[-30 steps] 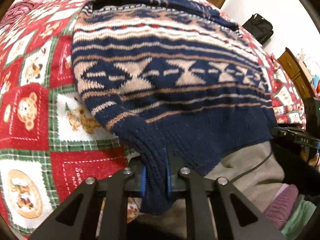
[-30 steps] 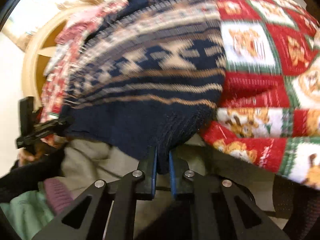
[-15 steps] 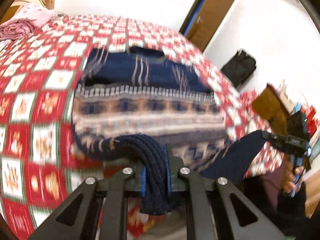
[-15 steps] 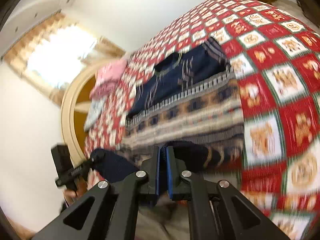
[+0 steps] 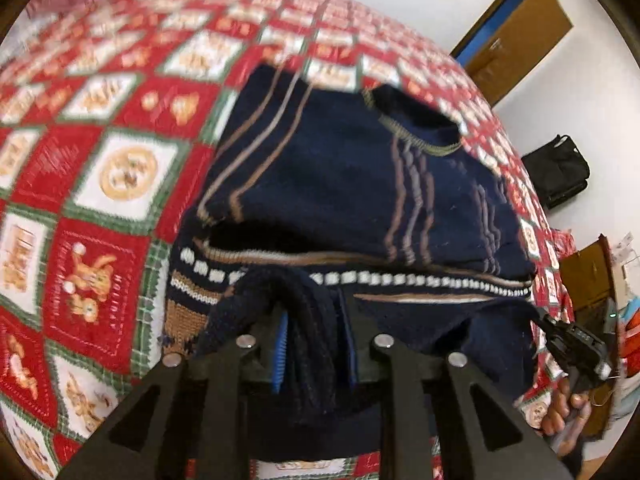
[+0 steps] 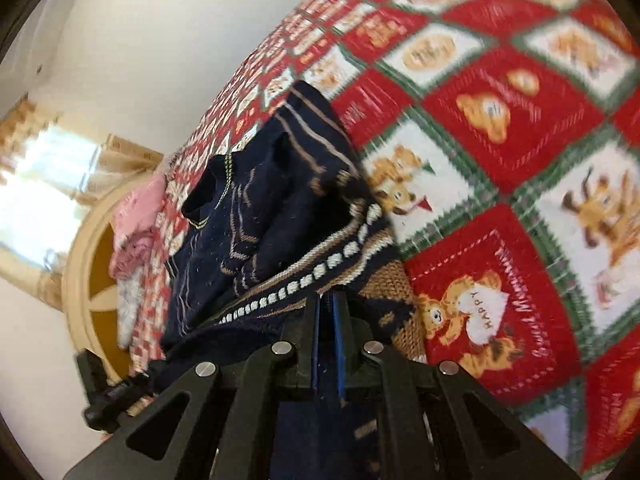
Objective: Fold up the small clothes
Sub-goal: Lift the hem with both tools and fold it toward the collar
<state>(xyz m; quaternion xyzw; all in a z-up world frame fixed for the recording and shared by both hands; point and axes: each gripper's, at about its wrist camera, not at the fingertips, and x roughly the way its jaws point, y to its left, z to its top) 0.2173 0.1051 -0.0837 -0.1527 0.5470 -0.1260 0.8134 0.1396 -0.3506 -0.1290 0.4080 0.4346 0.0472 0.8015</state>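
Red-and-white patchwork bedspread (image 5: 100, 184) covers the bed, with a navy patterned sweater (image 5: 352, 184) lying on it ahead of both tongs. Left tongs (image 5: 316, 344) are clamped on a thick bunch of its navy hem, while right tongs (image 6: 329, 340) pinch the hem's other corner.

Red patchwork bed (image 5: 120, 216) under navy sweater (image 5: 352, 184), pink clothes (image 6: 134, 228).
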